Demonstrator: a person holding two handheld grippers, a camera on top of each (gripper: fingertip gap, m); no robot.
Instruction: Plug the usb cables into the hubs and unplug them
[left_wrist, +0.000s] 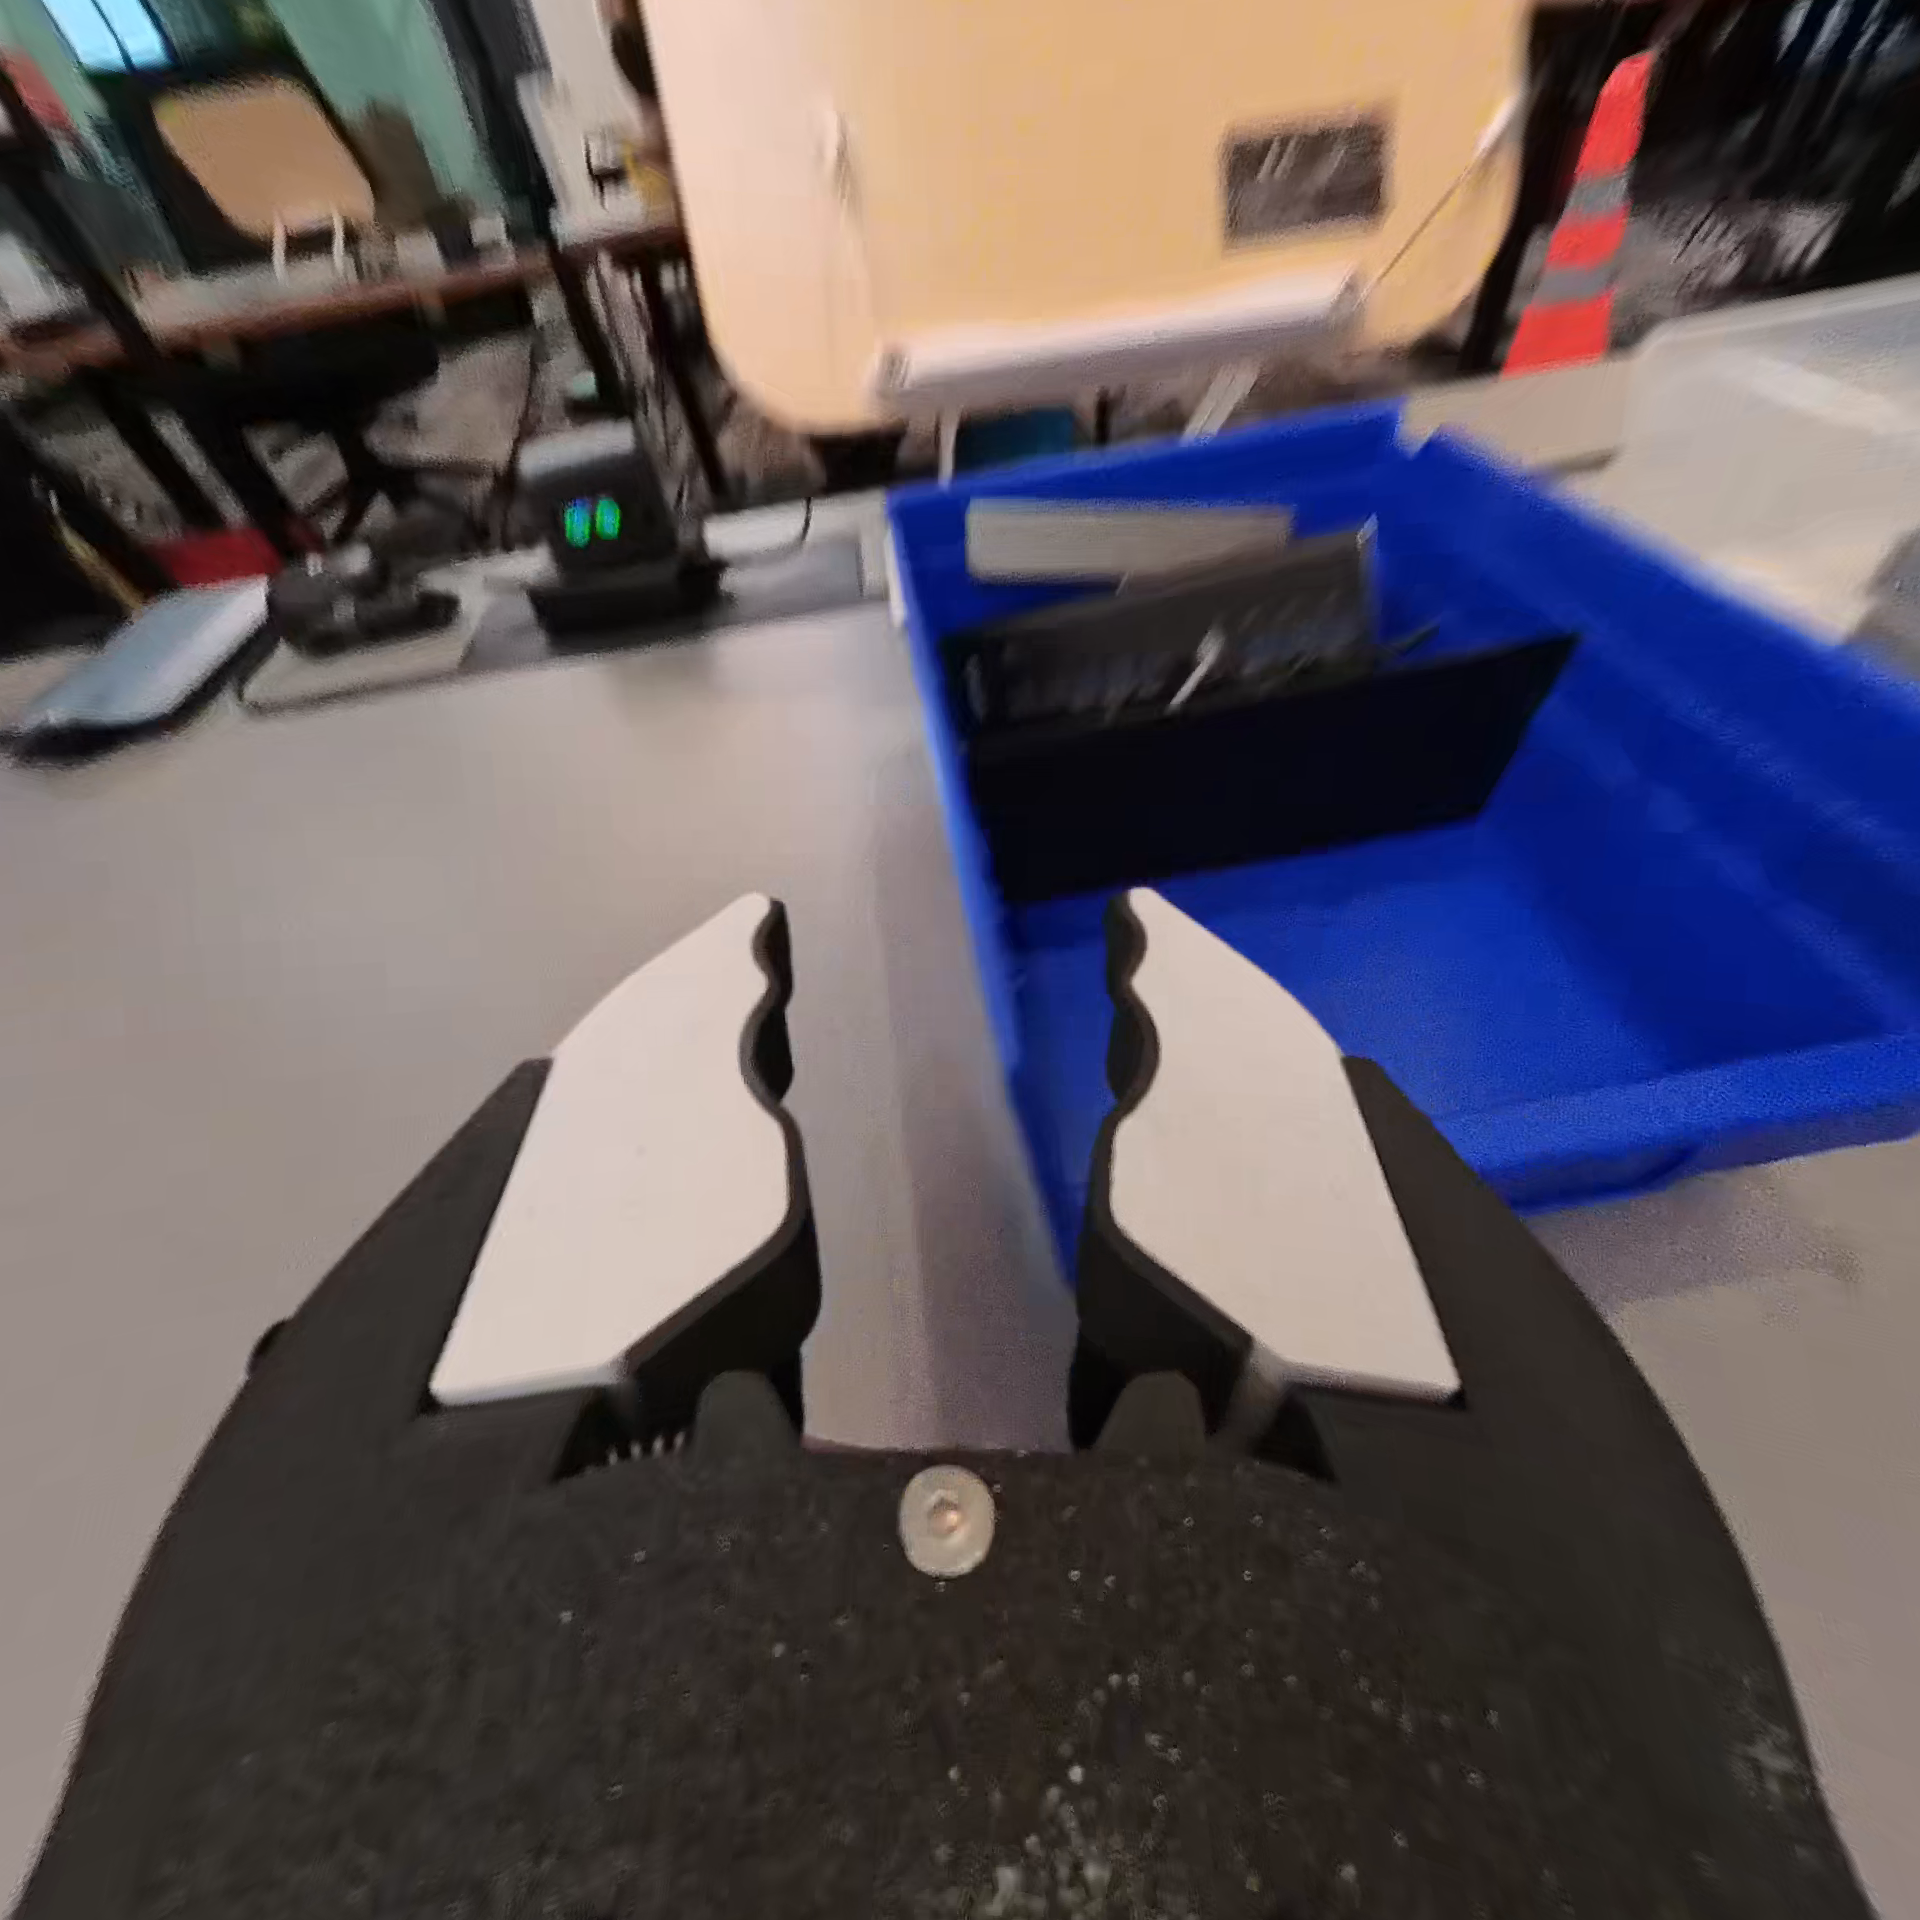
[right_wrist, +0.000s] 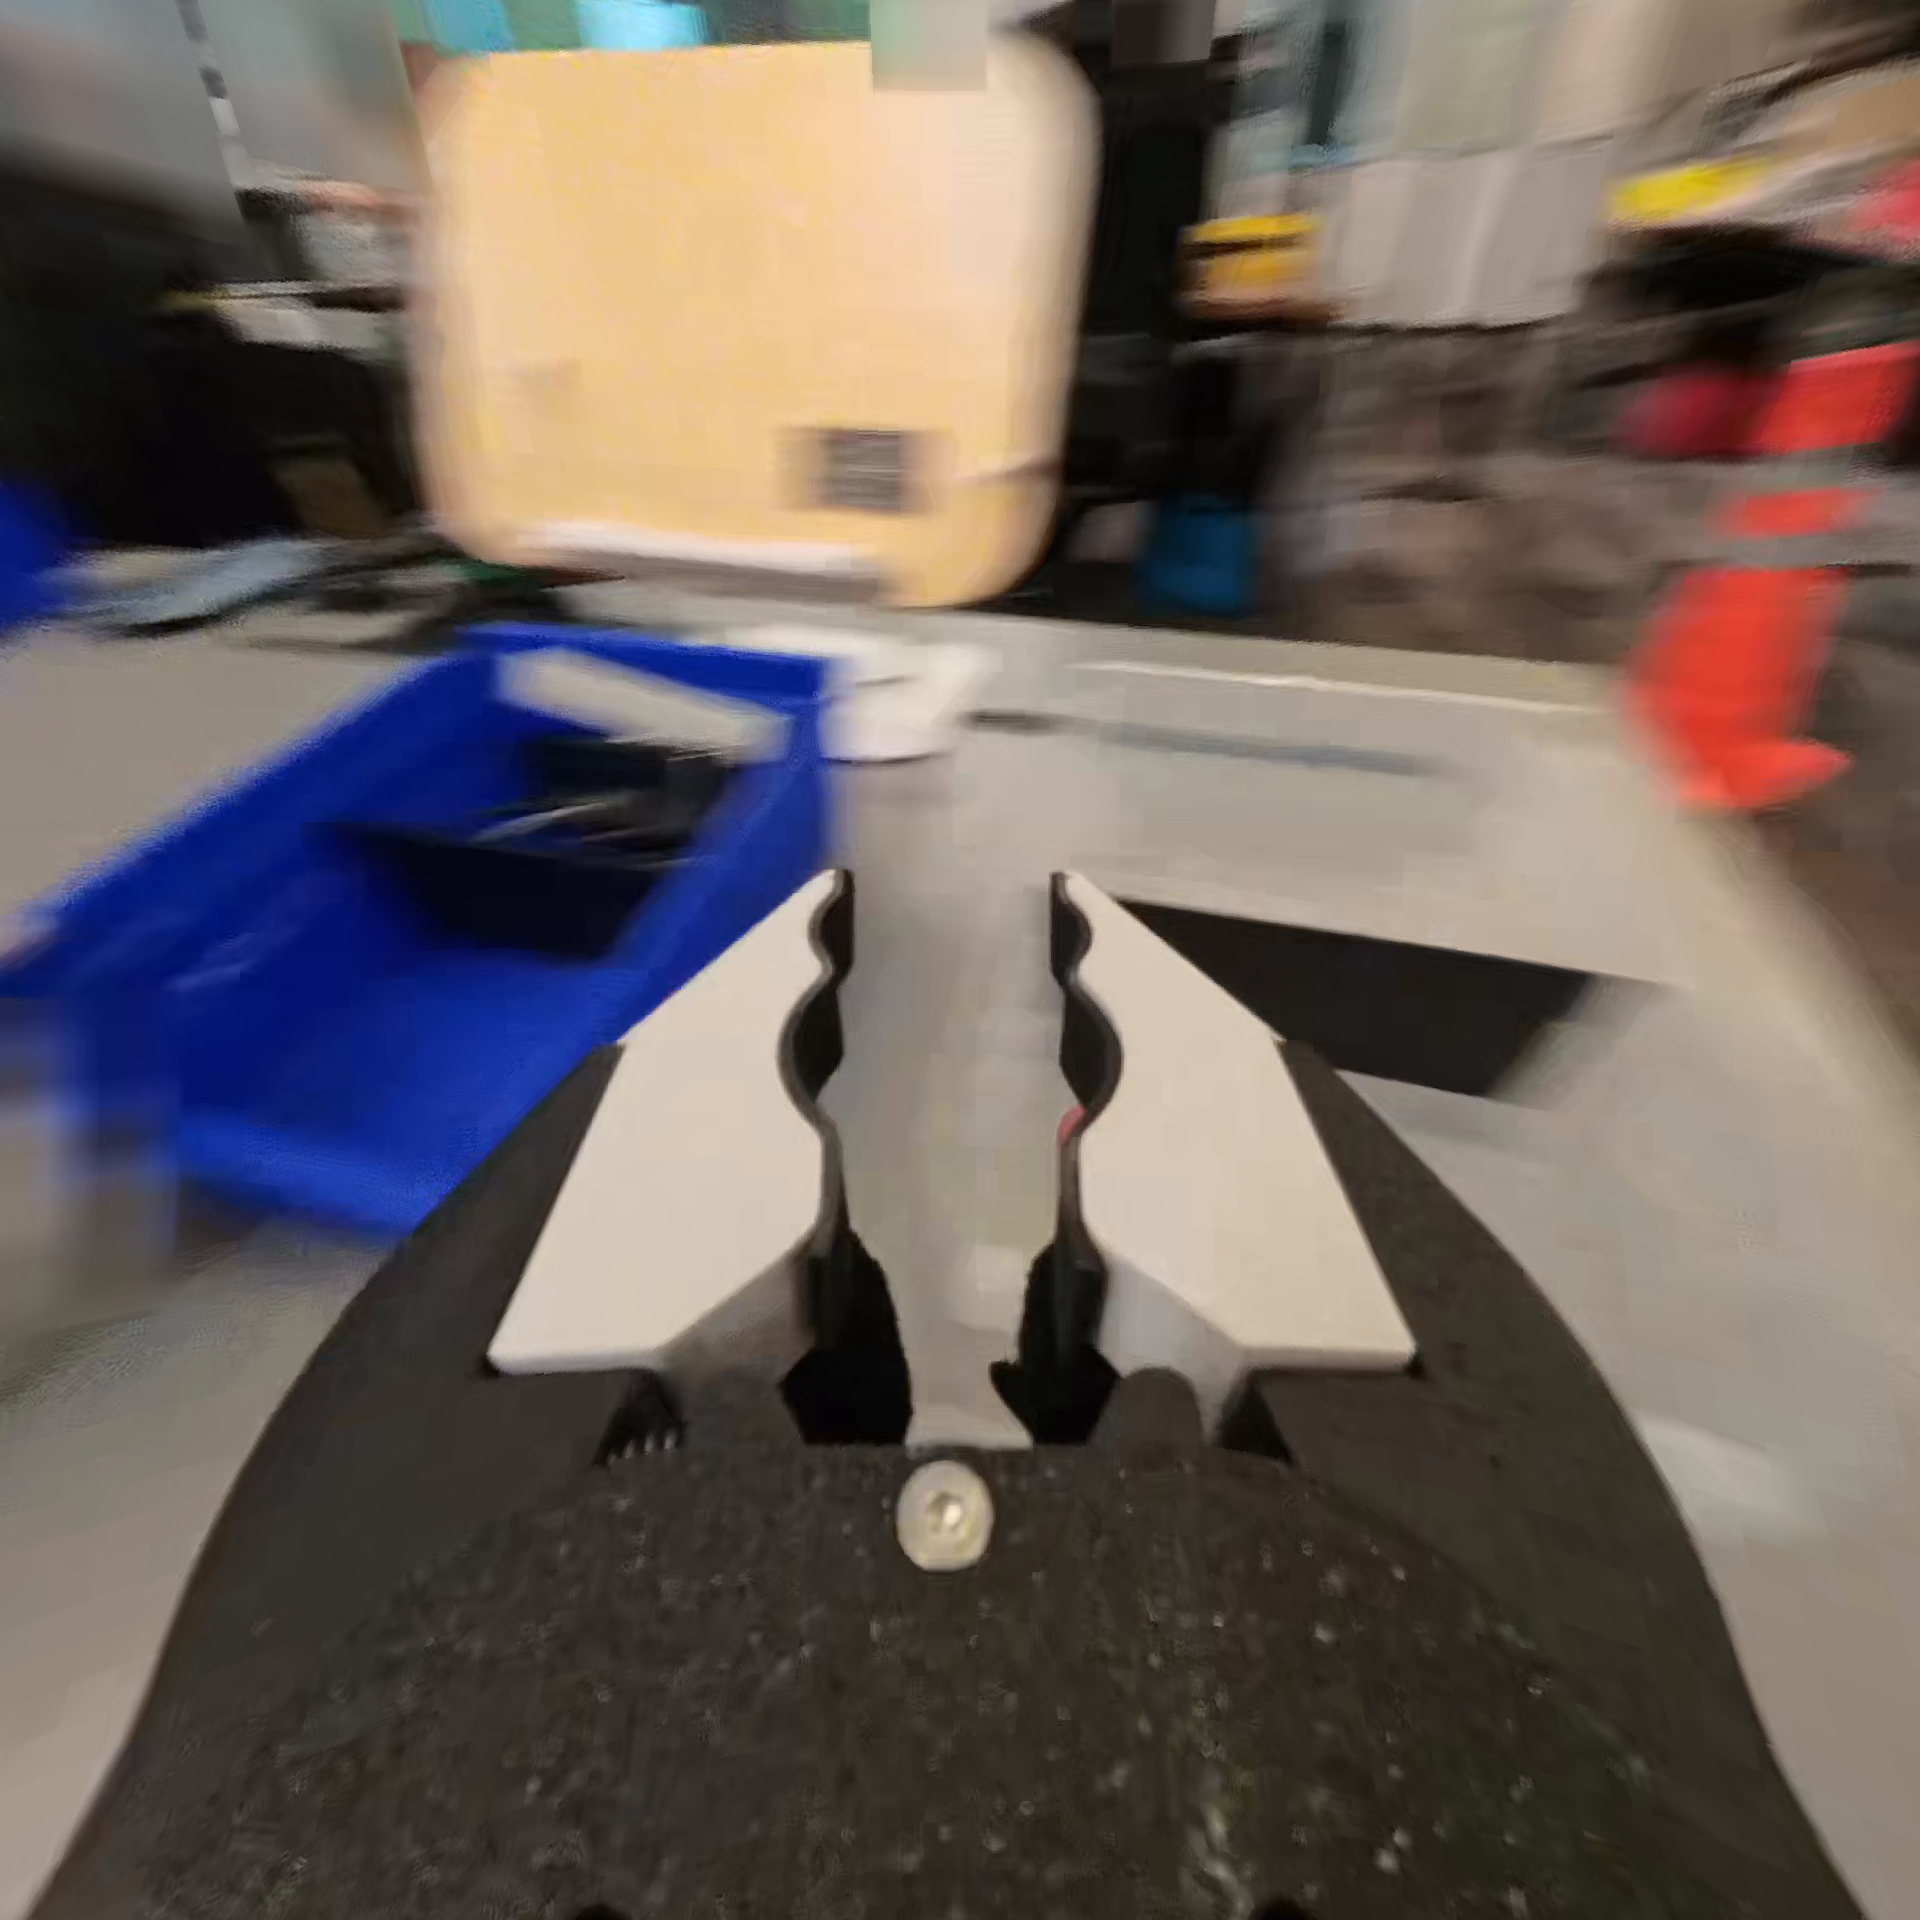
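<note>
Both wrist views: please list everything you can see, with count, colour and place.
bin: one, blue, on the table, right of the left gripper; dark blurred items in its far part
table: one, grey, under everything
flat dark item: one, black, on the table beyond the right gripper
cone: one, orange, far right
panel: one, beige, behind the table
left gripper: one, black with white fingers, open, empty
right gripper: one, same colours, open, empty

workshop or lab: grey worktable (left_wrist: 416, 935), blue parts bin (left_wrist: 1558, 987), cluttered shelving (left_wrist: 312, 312) behind, orange traffic cone (left_wrist: 1579, 229), cardboard box (right_wrist: 727, 312).
</note>
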